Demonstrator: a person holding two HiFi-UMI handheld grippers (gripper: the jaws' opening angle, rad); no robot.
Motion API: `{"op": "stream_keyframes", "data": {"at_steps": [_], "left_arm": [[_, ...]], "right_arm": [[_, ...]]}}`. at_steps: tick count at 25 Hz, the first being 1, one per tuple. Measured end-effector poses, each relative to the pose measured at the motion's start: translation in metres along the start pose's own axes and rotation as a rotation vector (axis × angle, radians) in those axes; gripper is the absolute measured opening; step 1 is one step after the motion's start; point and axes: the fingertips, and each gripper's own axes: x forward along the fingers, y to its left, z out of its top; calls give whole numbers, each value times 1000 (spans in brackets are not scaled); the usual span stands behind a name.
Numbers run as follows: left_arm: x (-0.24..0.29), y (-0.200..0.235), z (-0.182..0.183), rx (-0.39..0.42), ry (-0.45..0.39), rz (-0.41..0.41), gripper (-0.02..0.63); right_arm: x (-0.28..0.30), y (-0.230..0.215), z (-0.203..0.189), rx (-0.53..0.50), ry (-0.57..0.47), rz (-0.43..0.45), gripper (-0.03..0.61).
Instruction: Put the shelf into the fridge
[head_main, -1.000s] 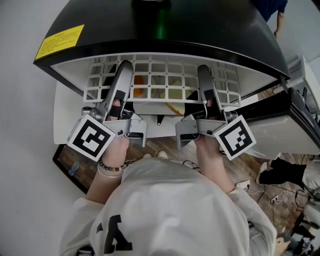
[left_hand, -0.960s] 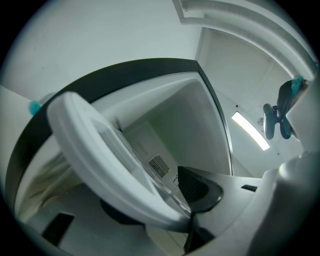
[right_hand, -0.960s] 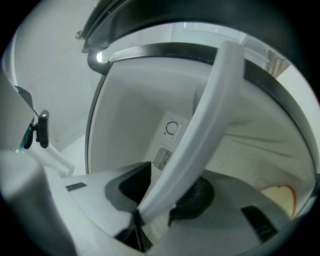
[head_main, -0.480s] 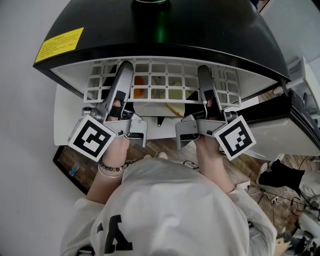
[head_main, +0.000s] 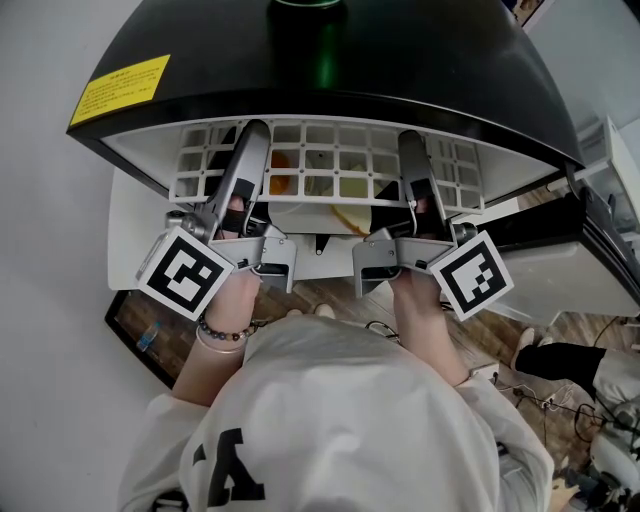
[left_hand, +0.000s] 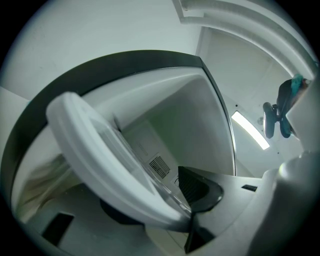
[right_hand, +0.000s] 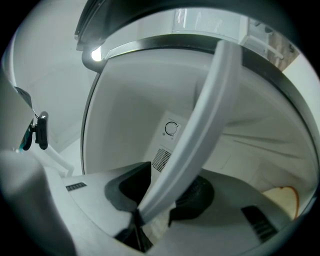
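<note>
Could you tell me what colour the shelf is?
The shelf is white, an open grid; clearest in head view.

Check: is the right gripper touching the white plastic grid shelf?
Touching. Right gripper view: the right gripper clamps the white plastic grid shelf between its jaws.

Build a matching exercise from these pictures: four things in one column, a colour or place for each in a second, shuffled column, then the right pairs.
Column A
1. shelf
2. fridge top
3. warning label
4. bead bracelet

Column B
a. yellow
b. white
c. black
d. on the person's left wrist

Pairs: 1-b, 2-c, 3-a, 4-d
</note>
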Motion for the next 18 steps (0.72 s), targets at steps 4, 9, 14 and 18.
{"op": "stream_keyframes", "data": {"at_steps": [4, 9, 14, 18], "left_arm": [[3, -2, 0, -19, -7, -15, 196], [4, 0, 0, -20, -4, -13, 198], [6, 2, 1, 13, 7, -4, 199], [7, 2, 1, 22, 11, -2, 201]], "right_arm": [[2, 0, 0, 1, -2, 0, 118], [4, -1, 1, 5, -5, -5, 118], [6, -2, 1, 7, -5, -5, 118], [7, -3, 2, 9, -5, -4, 118]]}}
